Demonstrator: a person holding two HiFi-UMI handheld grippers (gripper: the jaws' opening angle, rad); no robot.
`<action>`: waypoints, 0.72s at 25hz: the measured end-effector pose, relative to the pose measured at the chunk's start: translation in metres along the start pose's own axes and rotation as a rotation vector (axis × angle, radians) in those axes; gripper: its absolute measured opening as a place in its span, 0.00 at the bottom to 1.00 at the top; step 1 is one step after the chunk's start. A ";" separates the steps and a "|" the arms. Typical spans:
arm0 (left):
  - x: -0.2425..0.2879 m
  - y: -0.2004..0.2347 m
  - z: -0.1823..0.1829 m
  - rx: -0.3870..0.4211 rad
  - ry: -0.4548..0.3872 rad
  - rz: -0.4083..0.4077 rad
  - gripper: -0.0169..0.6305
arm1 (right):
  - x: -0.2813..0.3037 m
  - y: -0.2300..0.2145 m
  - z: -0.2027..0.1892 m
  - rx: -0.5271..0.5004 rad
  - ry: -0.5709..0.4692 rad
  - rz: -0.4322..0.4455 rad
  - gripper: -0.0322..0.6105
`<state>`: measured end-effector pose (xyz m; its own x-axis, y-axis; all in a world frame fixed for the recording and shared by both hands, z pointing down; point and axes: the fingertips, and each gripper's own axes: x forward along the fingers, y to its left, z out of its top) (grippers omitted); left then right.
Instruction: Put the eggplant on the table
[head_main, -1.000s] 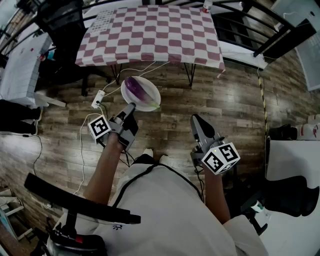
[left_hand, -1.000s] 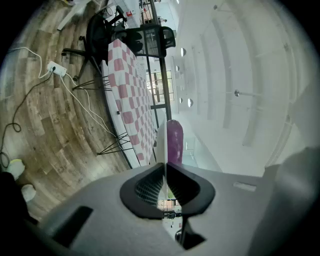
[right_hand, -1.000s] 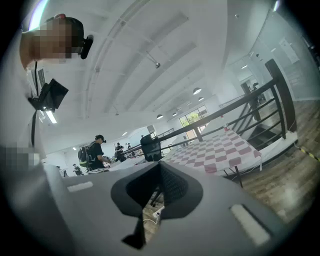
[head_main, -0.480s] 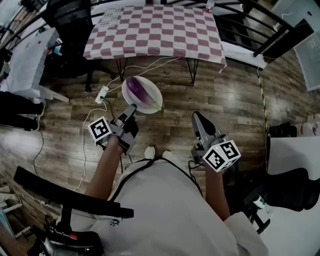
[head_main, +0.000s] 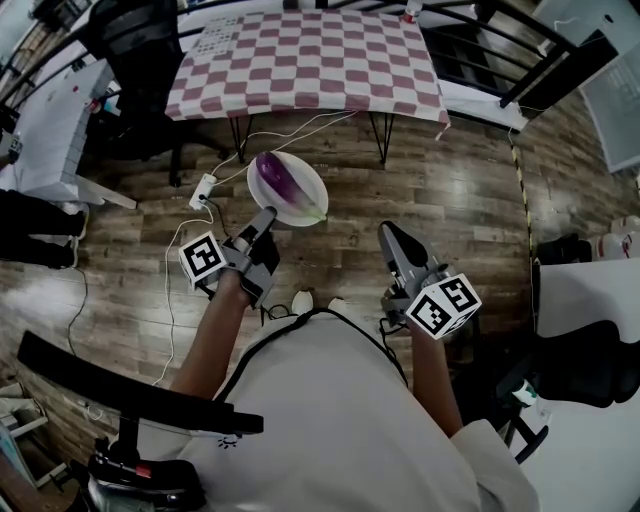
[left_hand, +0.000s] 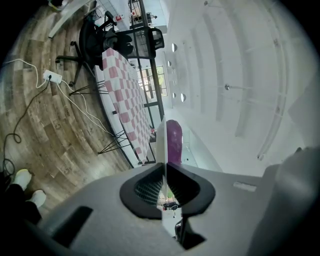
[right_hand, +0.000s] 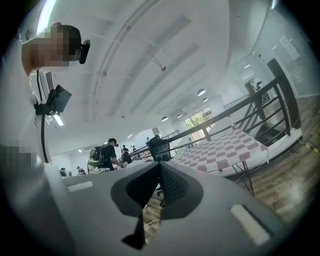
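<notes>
Left gripper (head_main: 265, 216) pinches the near rim of a white plate (head_main: 300, 200). In the left gripper view its jaws are pressed onto the thin plate edge (left_hand: 161, 142). The purple eggplant (head_main: 271, 178) lies on the plate, toward its left side. The same view shows it (left_hand: 173, 141) just past the jaw tips (left_hand: 164, 167).

The plate and eggplant are held in the air over the wood floor (head_main: 470, 190). They sit below the near edge of the tabletop (head_main: 310, 60) in the head view, not on it. The tabletop has a red-and-white check cloth and nothing large on the cloth's middle.

Right gripper (head_main: 388, 234) is to the right of the plate, well short of the tabletop's near edge. Its jaws are pressed together with nothing between them, which the right gripper view confirms (right_hand: 159, 167). In that view the check tabletop (right_hand: 225, 147) is ahead and to the right.

A white power strip (head_main: 203, 189) with cables lies on the floor off the tabletop's near left corner. A black chair (head_main: 135, 45) stands at the tabletop's left side. A dark railing (head_main: 520, 60) runs beyond the tabletop's right side.
</notes>
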<state>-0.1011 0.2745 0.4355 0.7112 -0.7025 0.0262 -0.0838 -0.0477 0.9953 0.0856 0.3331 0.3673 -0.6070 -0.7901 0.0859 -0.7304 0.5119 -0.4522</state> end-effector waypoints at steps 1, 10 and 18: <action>0.000 -0.001 0.001 0.000 0.003 -0.003 0.07 | 0.001 0.000 0.000 0.002 -0.001 -0.005 0.06; -0.004 0.000 0.019 0.001 0.017 -0.018 0.07 | 0.011 0.006 -0.002 0.021 -0.022 -0.035 0.06; -0.017 0.008 0.035 0.002 0.031 -0.017 0.07 | 0.022 0.018 -0.015 0.028 -0.021 -0.061 0.06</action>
<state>-0.1378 0.2611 0.4401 0.7339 -0.6791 0.0118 -0.0724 -0.0610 0.9955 0.0543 0.3296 0.3747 -0.5547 -0.8266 0.0953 -0.7565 0.4534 -0.4713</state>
